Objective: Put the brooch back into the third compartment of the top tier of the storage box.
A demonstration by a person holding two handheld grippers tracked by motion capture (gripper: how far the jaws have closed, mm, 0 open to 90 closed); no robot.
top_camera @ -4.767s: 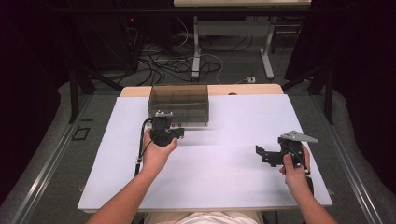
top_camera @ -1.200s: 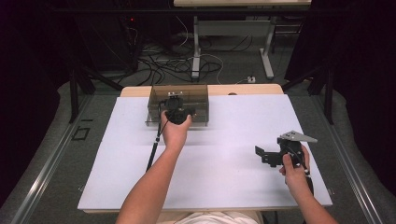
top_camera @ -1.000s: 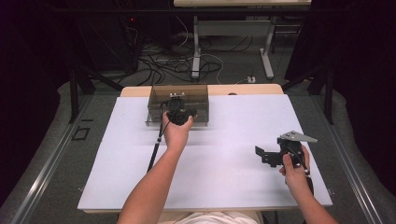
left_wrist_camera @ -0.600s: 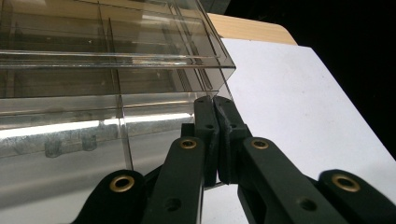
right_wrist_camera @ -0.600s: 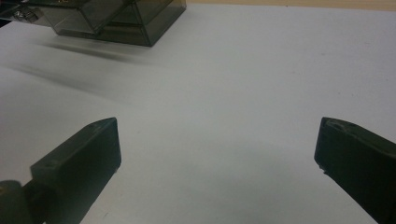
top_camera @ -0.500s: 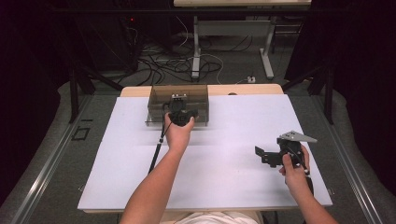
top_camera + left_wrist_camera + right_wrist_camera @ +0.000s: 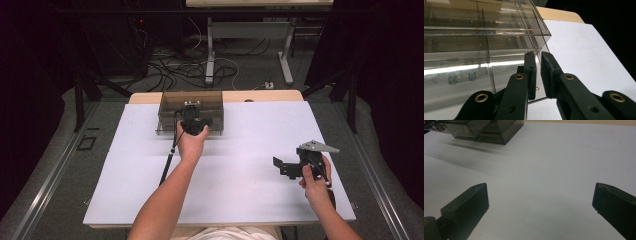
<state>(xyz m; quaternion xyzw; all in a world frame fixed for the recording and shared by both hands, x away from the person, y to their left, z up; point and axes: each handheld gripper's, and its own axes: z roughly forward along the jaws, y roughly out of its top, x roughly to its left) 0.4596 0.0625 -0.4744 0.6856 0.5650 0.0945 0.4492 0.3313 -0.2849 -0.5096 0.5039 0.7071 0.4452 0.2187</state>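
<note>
A smoky clear plastic box with inner dividers stands at the back of the white table top. My left gripper reaches over its front. In the left gripper view its jaws stand at the right front corner of the box. They have just been opening and are parted by a narrow slit. I see nothing pressed between the pads. My right gripper hovers at the right of the table, open wide, with bare table between its jaws. The box shows far off there.
Beyond the table's back edge lie cables and table legs on the floor. The wooden table edge runs behind the box. A cable trails from the left gripper along the forearm.
Since the oldest frame my left hand moved from the box's front left corner up over its front. Over the last second neither hand shifts visibly.
</note>
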